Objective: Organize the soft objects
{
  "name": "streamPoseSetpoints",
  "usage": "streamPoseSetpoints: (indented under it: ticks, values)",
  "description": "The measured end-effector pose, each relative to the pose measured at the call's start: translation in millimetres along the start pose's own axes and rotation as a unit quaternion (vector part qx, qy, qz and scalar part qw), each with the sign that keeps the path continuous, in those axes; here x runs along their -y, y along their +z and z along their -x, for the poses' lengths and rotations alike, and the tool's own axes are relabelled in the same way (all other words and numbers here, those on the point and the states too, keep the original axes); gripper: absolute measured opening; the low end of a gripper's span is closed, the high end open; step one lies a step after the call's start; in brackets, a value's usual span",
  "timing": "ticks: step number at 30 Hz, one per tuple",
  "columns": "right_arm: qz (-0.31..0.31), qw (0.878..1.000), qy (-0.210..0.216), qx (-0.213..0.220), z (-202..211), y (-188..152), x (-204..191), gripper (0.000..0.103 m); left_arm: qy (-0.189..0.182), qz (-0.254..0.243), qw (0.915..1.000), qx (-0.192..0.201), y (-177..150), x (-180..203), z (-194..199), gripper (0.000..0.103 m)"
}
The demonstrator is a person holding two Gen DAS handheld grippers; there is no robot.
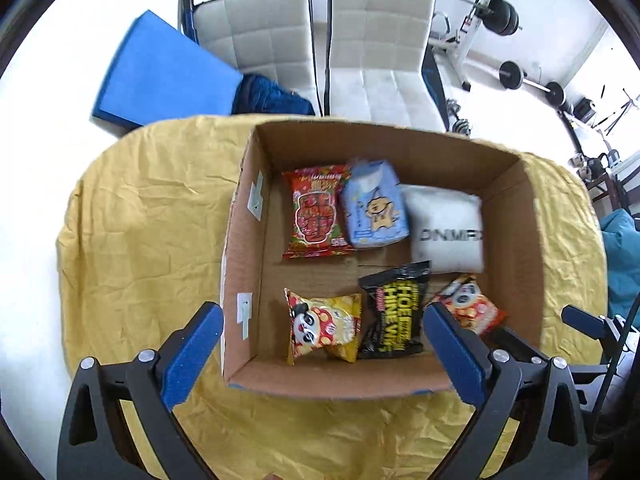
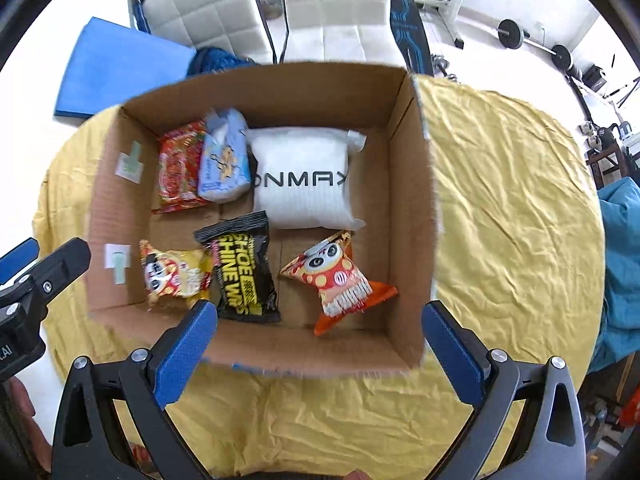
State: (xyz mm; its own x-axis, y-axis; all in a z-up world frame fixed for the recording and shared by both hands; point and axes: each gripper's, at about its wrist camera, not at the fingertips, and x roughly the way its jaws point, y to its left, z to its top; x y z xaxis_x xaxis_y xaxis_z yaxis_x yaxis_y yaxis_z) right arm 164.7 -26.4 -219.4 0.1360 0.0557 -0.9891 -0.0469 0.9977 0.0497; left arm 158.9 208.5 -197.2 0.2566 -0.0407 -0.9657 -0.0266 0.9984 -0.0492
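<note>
Box [image 2: 404, 208], six soft packs inside; both grippers spread, empty.
Left gripper [image 1: 322, 340], right gripper [image 2: 318, 332] above near wall: descend vertically, pinch orange pack [image 2: 340, 280] mid-body, gently.

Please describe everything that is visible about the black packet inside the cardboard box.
The black packet is a glossy, soft plastic pouch with crimped ends and yellow letters reading "SHOE SHINE WIPES". It lies flat and sealed on the floor of the cardboard box, near the front wall, slightly tilted. Its left edge touches the yellow panda snack bag. No gripper holds it.
</note>
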Motion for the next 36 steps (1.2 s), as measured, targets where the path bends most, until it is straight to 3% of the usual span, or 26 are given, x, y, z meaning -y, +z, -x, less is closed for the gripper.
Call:
streamPoseSetpoints:
  ticks: [8, 12, 23, 29, 36]
  values:
    - [-0.014, 0.997, 0.034, 0.064, 90.8, -38.1, 12.9, 0.103, -0.018, 0.012, 0.9979, 0.060, -23.0, 11.7, 87.5, 0.103]
    - [0.002, 0.995, 0.029, 0.091, 139.1, -60.9, 17.0, 0.103, -0.014, 0.000, 0.9962, 0.086, -38.8, 19.8, 129.9, 0.103]
    - [0.009, 0.990, 0.056, 0.131, 236.4, -117.0, 28.0, 0.103, -0.026, -0.006, 0.9943, 0.104, -78.1, 27.8, 208.2, 0.103]
    - [0.015, 0.987, 0.057, 0.148, 269.5, -127.9, 28.2, 0.103, -0.030, 0.001, 0.9926, 0.118, -87.9, 26.4, 240.3, 0.103]
    - [0.018, 0.987, 0.047, 0.151, 277.6, -127.0, 25.9, 0.103, -0.012, -0.001, 0.9890, 0.147, -92.4, 30.1, 265.6, 0.103]
